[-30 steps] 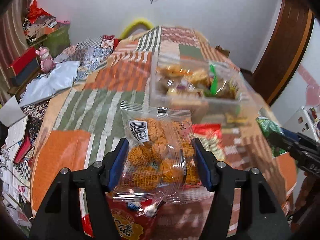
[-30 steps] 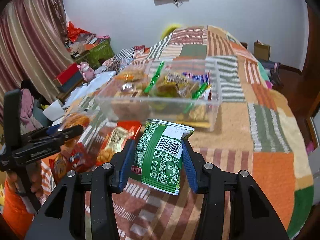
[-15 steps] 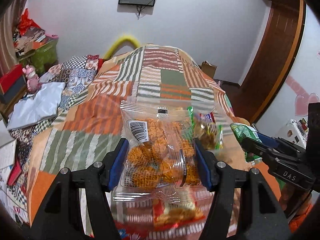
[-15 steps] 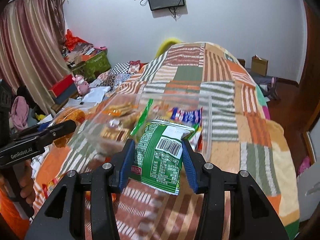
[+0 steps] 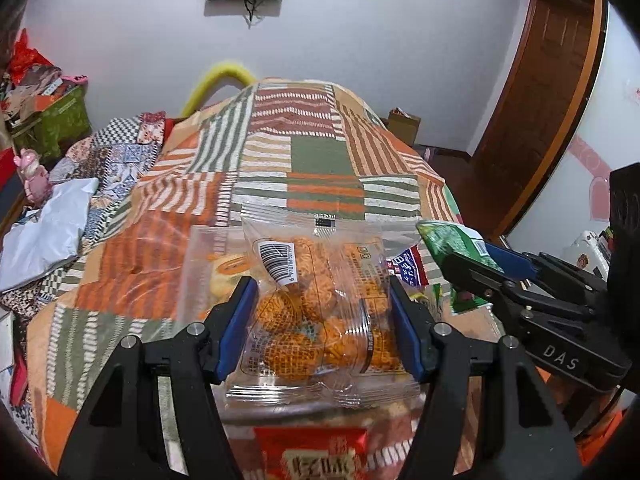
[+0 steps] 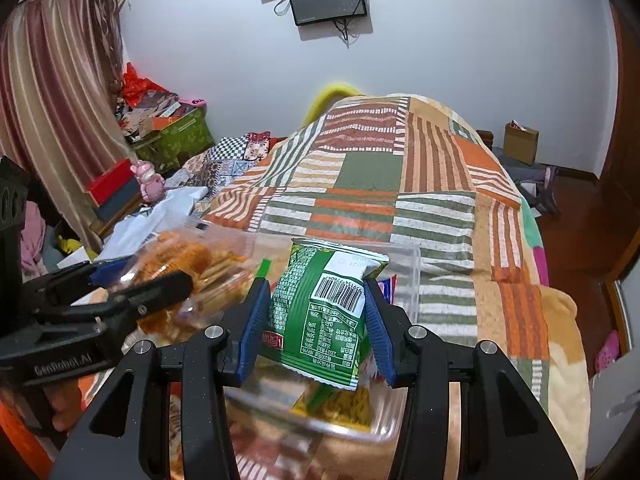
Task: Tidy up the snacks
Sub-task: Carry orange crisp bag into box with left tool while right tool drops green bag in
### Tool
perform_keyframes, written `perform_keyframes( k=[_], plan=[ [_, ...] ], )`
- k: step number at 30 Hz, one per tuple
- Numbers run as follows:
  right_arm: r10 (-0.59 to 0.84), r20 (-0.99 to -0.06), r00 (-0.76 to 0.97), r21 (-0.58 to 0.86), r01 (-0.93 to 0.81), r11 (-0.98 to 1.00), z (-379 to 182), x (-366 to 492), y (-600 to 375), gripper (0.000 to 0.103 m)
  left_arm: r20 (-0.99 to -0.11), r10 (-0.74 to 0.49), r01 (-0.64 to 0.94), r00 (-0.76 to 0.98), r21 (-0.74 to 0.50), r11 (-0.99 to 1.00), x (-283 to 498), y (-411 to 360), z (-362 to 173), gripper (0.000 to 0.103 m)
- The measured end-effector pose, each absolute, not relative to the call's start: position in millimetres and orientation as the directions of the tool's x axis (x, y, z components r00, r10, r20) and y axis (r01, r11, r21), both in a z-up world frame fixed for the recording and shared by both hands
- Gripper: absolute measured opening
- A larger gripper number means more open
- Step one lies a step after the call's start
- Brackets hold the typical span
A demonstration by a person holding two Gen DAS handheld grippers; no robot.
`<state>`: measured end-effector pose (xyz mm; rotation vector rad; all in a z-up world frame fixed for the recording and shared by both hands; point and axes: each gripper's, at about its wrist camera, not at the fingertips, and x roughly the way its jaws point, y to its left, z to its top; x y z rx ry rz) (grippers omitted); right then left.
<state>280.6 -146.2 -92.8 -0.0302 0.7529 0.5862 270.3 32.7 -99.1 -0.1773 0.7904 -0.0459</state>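
The left tongs [image 5: 322, 322] grip a clear packet of orange snack balls [image 5: 316, 312]; the right tongs [image 6: 316, 326] clamp a green foil snack bag [image 6: 320, 312]. Both hang over the clear plastic box [image 6: 414, 280], whose contents are blurred, on the patchwork-quilted bed [image 6: 360, 176].

The room is lit by soft, even light with no hard shadows, and the white wall [image 5: 380, 60] at the top of both pictures looks bright and a bit bluish. Both pictures bend like a fishbowl, so the door frame [image 5: 560, 112] on the right of the left view and the curtain [image 6: 52, 120] on the left of the right view curve, and the corners go black. The clear box [image 6: 414, 280] low in the middle of the right view is smeared and blurry, but the barcodes stay sharp.
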Motion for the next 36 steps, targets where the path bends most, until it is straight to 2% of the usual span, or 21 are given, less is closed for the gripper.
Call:
perform_keyframes(
  k=[10, 20, 23, 30, 36],
  plan=[
    [0.496, -0.683, 0.536, 0.220, -0.497, 0.840, -115, 313, -141, 0.044, -0.747, -0.085, -0.036, 0.660, -0.145, 0.989, 308, 28, -124, 0.063],
    [0.470, -0.700, 0.538, 0.192, -0.492, 0.849, -127, 318, -135, 0.044, -0.775, -0.079, -0.039, 0.627, -0.133, 0.990, 322, 28, -140, 0.063],
    [0.465, -0.704, 0.538, 0.189, -0.488, 0.852, -125, 319, -137, 0.047, -0.777, -0.083, -0.043, 0.624, -0.140, 0.989, 320, 29, -138, 0.064],
    [0.462, -0.676, 0.574, 0.162, -0.496, 0.853, -106, 306, -142, 0.064, -0.757, -0.105, -0.050, 0.645, -0.179, 0.982, 306, 35, -117, 0.064],
    [0.467, -0.647, 0.603, 0.131, -0.515, 0.847, -81, 282, -143, 0.066, -0.723, -0.100, -0.033, 0.683, -0.168, 0.985, 275, 35, -91, 0.064]
  ],
)
